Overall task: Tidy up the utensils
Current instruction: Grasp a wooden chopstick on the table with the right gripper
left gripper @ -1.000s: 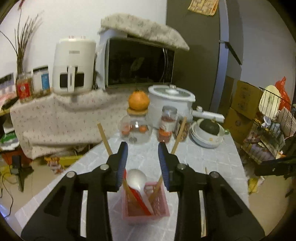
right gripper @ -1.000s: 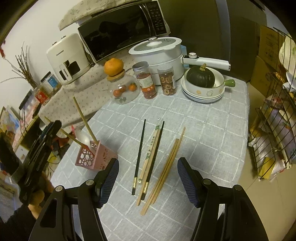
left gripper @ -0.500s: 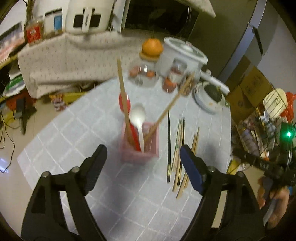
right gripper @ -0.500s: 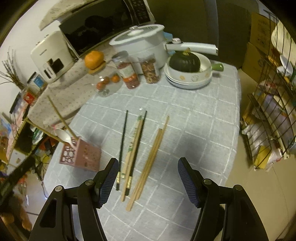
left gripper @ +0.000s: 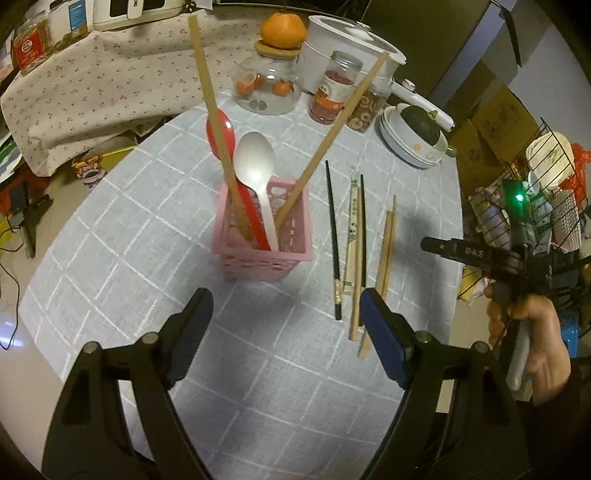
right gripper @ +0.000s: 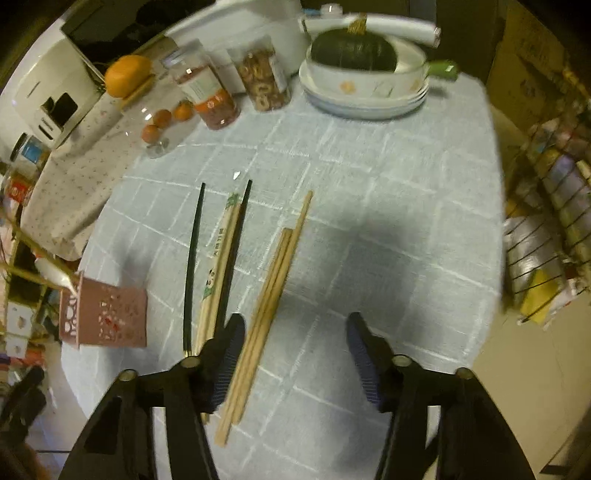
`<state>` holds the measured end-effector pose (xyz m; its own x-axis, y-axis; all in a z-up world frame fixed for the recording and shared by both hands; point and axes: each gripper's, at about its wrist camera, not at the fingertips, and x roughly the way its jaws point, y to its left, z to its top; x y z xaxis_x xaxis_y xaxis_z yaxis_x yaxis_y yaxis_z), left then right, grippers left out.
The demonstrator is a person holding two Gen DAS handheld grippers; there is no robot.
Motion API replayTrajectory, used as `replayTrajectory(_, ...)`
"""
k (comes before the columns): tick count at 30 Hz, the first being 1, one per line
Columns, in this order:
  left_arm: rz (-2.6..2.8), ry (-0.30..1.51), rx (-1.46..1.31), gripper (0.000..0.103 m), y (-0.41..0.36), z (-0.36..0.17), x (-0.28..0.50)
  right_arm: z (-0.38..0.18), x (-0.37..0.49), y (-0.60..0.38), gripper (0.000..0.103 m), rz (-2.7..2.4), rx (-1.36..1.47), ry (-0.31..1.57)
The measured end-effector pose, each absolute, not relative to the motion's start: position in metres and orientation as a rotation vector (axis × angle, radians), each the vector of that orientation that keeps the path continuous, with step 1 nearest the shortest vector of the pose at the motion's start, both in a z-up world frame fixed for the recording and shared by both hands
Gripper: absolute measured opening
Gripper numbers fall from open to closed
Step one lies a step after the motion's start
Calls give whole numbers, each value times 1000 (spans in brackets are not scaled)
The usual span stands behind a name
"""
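Right tongs point(right gripper: 295, 354) pitched steeply down over the counter point(right gripper: 388, 229), jaws apart, have just been closing. The near ends of the pale wooden chopsticks point(right gripper: 269, 288) lie between the jaws, close to the left pad; pads not pressing on them, nothing clamped. Just left of that pad: a printed bamboo chopstick pair point(right gripper: 218, 266) with two black chopsticks point(right gripper: 192, 258) either side, all flat on the checked cloth. In the left wrist view, a bare hand point(left gripper: 539, 354) grips the right tongs' handle at the counter's right edge.

Left tongs point(left gripper: 284, 328) also angled down, jaws spread wide, empty, have just been opening. Beyond them the pink slotted holder point(left gripper: 264, 236) stands upright, near the loose chopsticks but apart. Inside: a white spoon point(left gripper: 256, 166), a red spoon point(left gripper: 221, 129), two long wooden chopsticks point(left gripper: 210, 110) leaning outward.

Far edge: glass jar point(left gripper: 266, 88) topped by an orange point(left gripper: 283, 30), two snack jars point(left gripper: 334, 88), a dark green squash point(right gripper: 352, 50) in stacked bowls.
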<state>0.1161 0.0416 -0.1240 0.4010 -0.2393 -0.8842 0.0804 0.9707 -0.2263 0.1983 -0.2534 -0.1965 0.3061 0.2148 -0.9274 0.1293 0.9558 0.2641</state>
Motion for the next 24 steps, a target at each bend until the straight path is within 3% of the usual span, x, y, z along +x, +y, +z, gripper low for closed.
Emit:
replayTrajectory(2, -162, 1146, -185, 82, 50, -127, 120, -212, 206, -250, 34, 59, 332, 1303)
replayTrajectory(5, -150, 1163, -243, 82, 61, -131, 126, -226, 217, -248, 24, 35, 341, 1320)
replayTrajectory(19, -180, 1167, -245, 82, 63, -130, 124, -247, 240, -244, 18, -22, 396, 1315)
replayTrajectory(20, -183, 1163, -242, 82, 62, -129, 123, -248, 240, -245, 12, -38, 384, 1328)
replayTrajectory(24, -202, 1151, -253, 82, 63, -124, 120, -250, 237, -253, 7, -55, 386, 1364)
